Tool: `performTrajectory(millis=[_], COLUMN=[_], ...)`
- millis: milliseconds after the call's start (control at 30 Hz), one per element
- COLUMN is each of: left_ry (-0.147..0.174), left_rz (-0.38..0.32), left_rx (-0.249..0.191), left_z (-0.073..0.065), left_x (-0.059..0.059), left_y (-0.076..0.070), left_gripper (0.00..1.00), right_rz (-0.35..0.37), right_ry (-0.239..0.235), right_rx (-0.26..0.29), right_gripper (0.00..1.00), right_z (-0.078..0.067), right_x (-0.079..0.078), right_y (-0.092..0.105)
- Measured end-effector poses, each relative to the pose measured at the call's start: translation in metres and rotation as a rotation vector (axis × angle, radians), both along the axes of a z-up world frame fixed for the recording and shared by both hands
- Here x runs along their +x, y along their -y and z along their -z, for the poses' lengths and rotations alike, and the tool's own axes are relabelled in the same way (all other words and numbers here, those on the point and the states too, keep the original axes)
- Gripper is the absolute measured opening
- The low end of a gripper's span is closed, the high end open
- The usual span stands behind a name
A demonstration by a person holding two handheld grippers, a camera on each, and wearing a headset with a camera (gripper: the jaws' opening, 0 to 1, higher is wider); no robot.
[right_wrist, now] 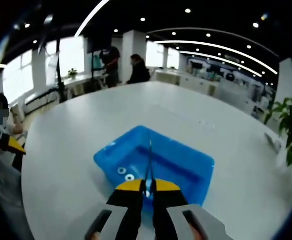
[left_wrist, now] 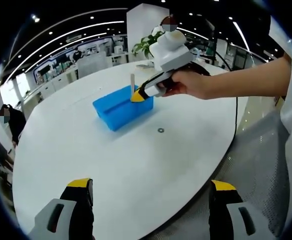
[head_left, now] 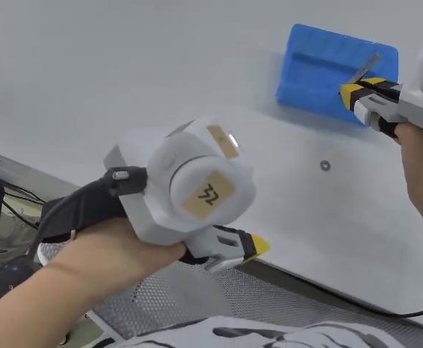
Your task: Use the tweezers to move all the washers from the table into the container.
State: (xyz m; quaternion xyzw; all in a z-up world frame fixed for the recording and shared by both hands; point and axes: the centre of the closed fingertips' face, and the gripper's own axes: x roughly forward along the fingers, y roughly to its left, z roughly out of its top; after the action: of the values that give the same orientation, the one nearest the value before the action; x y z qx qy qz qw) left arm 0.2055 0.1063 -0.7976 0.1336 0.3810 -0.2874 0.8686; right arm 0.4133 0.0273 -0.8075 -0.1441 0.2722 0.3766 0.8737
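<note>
Hovering over container (right_wrist: 198, 180), right claw (right_wrist: 147, 186) clamps tweezers (right_wrist: 149, 160); left claw (left_wrist: 151, 184) gapes empty at table (left_wrist: 86, 165) edge; washer (left_wrist: 160, 130) apart.

surface (head_left: 124, 72): white, smooth, with a curved near edge.
container (head_left: 320, 65): blue, rectangular, open-topped; stood flat on the surface, toward its far side.
washer (head_left: 325, 166): small; lay flat on the bare surface, near the container but apart from it.

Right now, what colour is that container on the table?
The container is bright blue, and the right gripper view shows it best.
</note>
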Motion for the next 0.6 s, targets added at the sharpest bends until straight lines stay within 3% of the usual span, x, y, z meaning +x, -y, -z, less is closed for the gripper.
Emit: performTrajectory(millis=[100,233,367,600], left_ry=[0.004,0.009,0.016,0.022], left_rz=[-0.001,-0.001,-0.003,0.003], left_rx=[0.000,0.001,-0.002,-0.003], left_z=[-0.001,-0.002,-0.004,-0.006], left_x=[0.001,0.002,0.002,0.001], left_y=[0.000,0.000,-0.001,0.001], left_gripper=[0.99,0.99,0.99,0.99], right_rz=[0.004,0.004,0.010,0.010], right_ry=[0.020,0.029,0.057,0.072], right_rx=[-0.016,0.001,0.032,0.087], right_gripper=[0.03,0.03,0.03,0.03], right_z=[-0.002,-0.008,-0.031,-0.051], right_x=[0.002,0.001,-0.004,-0.019], right_y=[0.002,0.001,0.003,0.008])
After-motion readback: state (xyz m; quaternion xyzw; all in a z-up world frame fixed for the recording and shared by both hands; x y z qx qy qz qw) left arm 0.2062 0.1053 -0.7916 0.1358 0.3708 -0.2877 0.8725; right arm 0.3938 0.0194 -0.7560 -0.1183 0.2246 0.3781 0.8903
